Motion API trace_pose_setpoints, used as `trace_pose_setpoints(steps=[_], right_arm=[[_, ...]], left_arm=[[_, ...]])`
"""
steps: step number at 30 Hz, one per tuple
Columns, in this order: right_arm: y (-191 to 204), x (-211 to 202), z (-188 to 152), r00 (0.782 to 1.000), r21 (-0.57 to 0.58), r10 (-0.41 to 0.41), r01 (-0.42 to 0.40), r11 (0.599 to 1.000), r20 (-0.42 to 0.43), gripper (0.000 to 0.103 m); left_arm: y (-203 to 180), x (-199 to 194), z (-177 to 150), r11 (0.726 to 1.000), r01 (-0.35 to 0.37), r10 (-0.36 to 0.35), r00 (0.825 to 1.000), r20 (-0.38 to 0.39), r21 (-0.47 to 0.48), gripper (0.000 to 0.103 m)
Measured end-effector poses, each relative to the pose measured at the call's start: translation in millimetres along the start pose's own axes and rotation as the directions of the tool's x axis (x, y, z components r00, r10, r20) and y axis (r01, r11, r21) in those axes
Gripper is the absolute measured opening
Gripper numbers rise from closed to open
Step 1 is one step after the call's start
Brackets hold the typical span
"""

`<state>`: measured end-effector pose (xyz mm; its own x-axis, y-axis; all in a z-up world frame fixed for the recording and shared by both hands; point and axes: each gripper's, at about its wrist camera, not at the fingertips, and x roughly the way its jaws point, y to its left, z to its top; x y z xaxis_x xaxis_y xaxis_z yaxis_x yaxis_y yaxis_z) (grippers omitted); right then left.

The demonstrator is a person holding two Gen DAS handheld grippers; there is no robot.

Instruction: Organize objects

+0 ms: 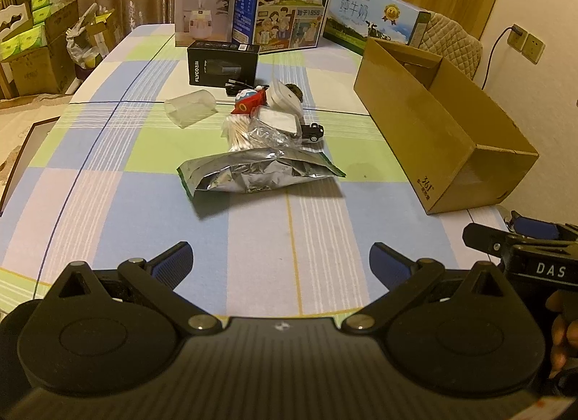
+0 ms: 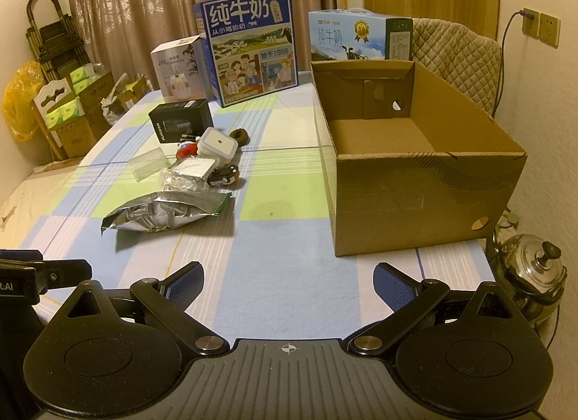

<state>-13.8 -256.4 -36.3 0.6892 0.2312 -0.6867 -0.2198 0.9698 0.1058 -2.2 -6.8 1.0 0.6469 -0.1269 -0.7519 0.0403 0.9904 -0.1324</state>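
A heap of small items lies mid-table: a crumpled silver foil bag (image 1: 253, 172) (image 2: 162, 214), a pack of cotton swabs (image 1: 238, 134), a clear wrapped packet (image 1: 278, 123) (image 2: 188, 174), a black toy car (image 1: 312, 132) (image 2: 224, 174), a red toy (image 1: 249, 102), a white square container (image 2: 218, 143) and a clear plastic piece (image 1: 191, 109) (image 2: 148, 163). An open, empty cardboard box (image 1: 433, 123) (image 2: 415, 174) stands at the right. My left gripper (image 1: 281, 264) hovers open over the near cloth. My right gripper (image 2: 287, 284) is open too, in front of the box, with nothing between its fingers.
A black box (image 1: 222, 62) (image 2: 180, 120), a white humidifier box (image 1: 204, 9) and two milk cartons (image 1: 285, 0) (image 2: 361, 35) stand at the table's far end. A steel kettle (image 2: 534, 275) sits low at the right. Stacked boxes (image 1: 32, 40) stand on the floor at the left.
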Motion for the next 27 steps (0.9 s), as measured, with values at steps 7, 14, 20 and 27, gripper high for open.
trace_pose_setpoints(steps=[7, 14, 20, 27], right_arm=[[0, -1, 0, 1.0, -0.006, -0.001, 0.001, 1.0, -0.003, 0.098], [6, 4, 5, 0.999, -0.038, 0.032, -0.033, 0.999, -0.029, 0.098], [17, 8, 18, 0.995, -0.103, 0.101, -0.103, 0.989, -0.023, 0.098], [34, 25, 37, 0.989, -0.253, 0.144, -0.143, 0.957, -0.015, 0.096]], left_arm=[[9, 0, 9, 1.0, 0.013, -0.013, 1.0, 0.001, 0.022, 0.102], [19, 5, 24, 0.996, 0.026, -0.025, 1.0, -0.01, 0.084, 0.102], [31, 11, 38, 0.988, 0.047, -0.045, 0.999, -0.021, 0.147, 0.102], [37, 20, 56, 0.935, 0.072, -0.069, 0.997, -0.022, 0.347, 0.102]])
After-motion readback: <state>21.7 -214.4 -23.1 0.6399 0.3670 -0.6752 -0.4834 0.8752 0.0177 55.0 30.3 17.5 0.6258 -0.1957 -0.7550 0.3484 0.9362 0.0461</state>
